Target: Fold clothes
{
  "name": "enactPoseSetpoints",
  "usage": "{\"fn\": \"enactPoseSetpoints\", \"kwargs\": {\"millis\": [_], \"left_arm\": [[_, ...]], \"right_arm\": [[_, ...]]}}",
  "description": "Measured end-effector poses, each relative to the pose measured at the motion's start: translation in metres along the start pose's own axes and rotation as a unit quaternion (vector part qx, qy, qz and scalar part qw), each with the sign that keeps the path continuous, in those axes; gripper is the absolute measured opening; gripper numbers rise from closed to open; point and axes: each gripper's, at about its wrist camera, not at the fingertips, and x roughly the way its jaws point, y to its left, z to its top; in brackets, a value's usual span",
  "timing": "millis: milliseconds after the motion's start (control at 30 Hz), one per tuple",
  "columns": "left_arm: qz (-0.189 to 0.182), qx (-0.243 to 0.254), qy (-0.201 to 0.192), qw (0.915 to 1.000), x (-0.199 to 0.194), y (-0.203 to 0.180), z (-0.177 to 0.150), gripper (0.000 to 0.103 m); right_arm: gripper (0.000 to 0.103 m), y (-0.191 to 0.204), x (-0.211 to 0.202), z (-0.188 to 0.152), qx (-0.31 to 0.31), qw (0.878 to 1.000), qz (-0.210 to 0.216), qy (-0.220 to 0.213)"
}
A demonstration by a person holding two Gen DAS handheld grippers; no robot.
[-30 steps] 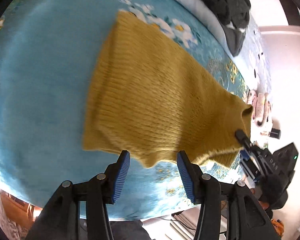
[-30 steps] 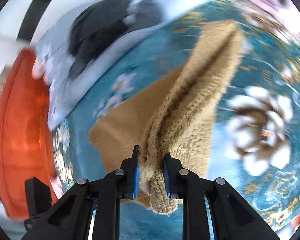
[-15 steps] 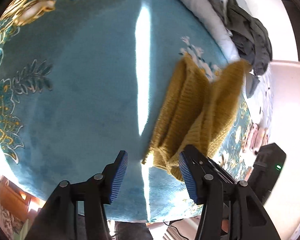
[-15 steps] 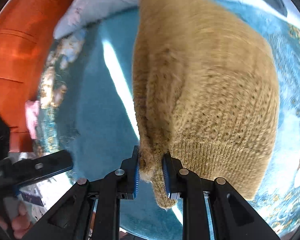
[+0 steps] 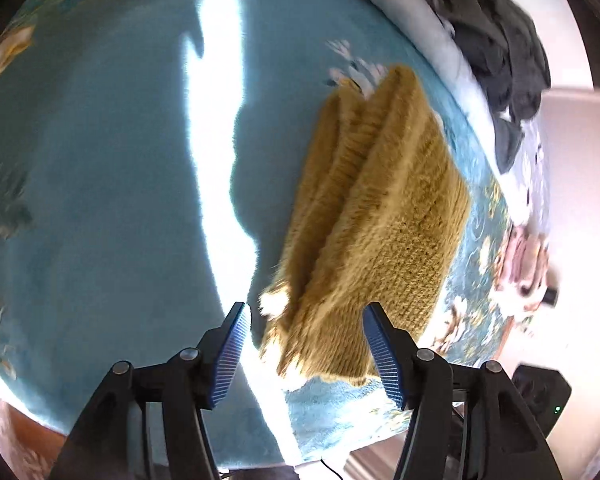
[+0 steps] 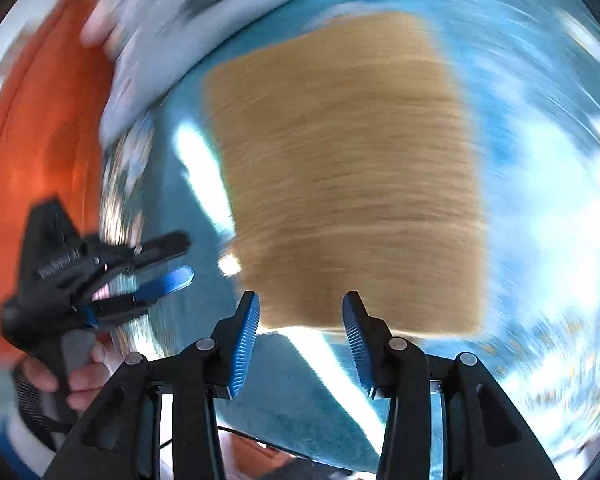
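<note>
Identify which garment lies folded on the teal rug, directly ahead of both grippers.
The mustard knitted sweater. It lies folded on the teal rug; the dark grey clothes sit crumpled on white bedding further back.

Left tool (image 5: 306,354): its blue-padded fingers stood wide apart, with nothing clamped between them.
Left tool, seen from the right wrist view (image 6: 168,264): it lay level and pointed right, the fingers parted, one blue pad showing.
Left hand (image 6: 74,376): its fingers were wrapped round the grey handle under the black body.
Right tool (image 6: 300,338): both ribbed blue pads were spread wide, gripping nothing.
Right wrist view: heavily blurred.
</note>
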Motion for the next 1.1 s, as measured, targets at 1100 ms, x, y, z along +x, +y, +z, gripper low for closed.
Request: {"fn": "enactPoseSetpoints", "kwargs": {"millis": [1100], "left_arm": [[-0.023, -0.014, -0.021, 0.9994, -0.005, 0.014, -0.015, 0.071]], "right_arm": [[0.065, -0.119, 0.029, -0.014, 0.186, 0.968, 0.160, -0.051]]}}
